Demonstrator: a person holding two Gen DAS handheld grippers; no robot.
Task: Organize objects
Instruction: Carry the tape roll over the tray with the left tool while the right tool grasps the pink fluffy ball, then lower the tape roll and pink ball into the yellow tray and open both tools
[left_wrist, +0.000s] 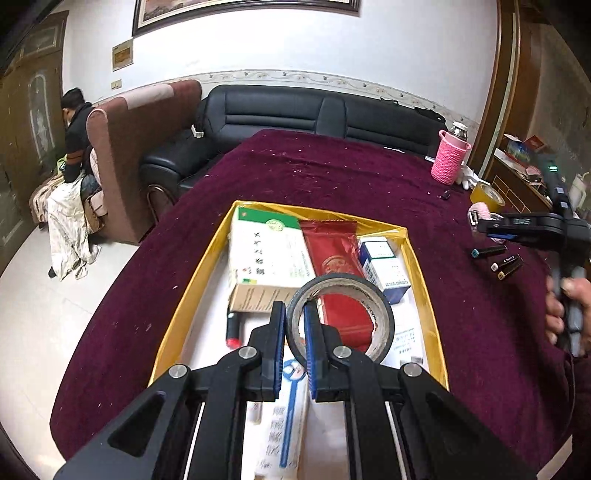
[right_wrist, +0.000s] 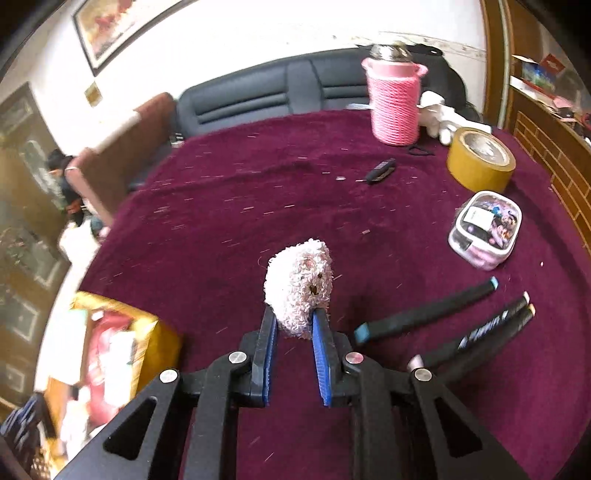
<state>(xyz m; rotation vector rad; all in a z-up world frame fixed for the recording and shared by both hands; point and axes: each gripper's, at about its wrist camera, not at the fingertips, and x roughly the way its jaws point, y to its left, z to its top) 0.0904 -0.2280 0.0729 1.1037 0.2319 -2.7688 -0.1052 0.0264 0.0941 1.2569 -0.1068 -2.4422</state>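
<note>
My left gripper (left_wrist: 295, 314) hangs over the yellow-rimmed box (left_wrist: 424, 280), shut on the wall of a dark grey tape roll (left_wrist: 343, 291). Under it the box holds a green-and-white carton (left_wrist: 266, 251), a red packet (left_wrist: 332, 254), a blue-and-white carton (left_wrist: 384, 266) and a white carton with blue print (left_wrist: 288, 417). My right gripper (right_wrist: 294, 321) is shut on the lower end of a fluffy pink-white plush (right_wrist: 299, 284), just above the purple cloth. In the left wrist view that right gripper (left_wrist: 487, 223) shows at the far right, with a hand (left_wrist: 565, 306) on its handle.
Three black markers (right_wrist: 443, 317) lie to the right of the plush. Further right and back are a clear plastic case (right_wrist: 484, 229), a yellow tape roll (right_wrist: 480, 158), a pink knitted bottle (right_wrist: 395, 103), white gloves (right_wrist: 443, 118) and a small black clip (right_wrist: 380, 170). A black sofa (left_wrist: 295, 114) stands behind the table.
</note>
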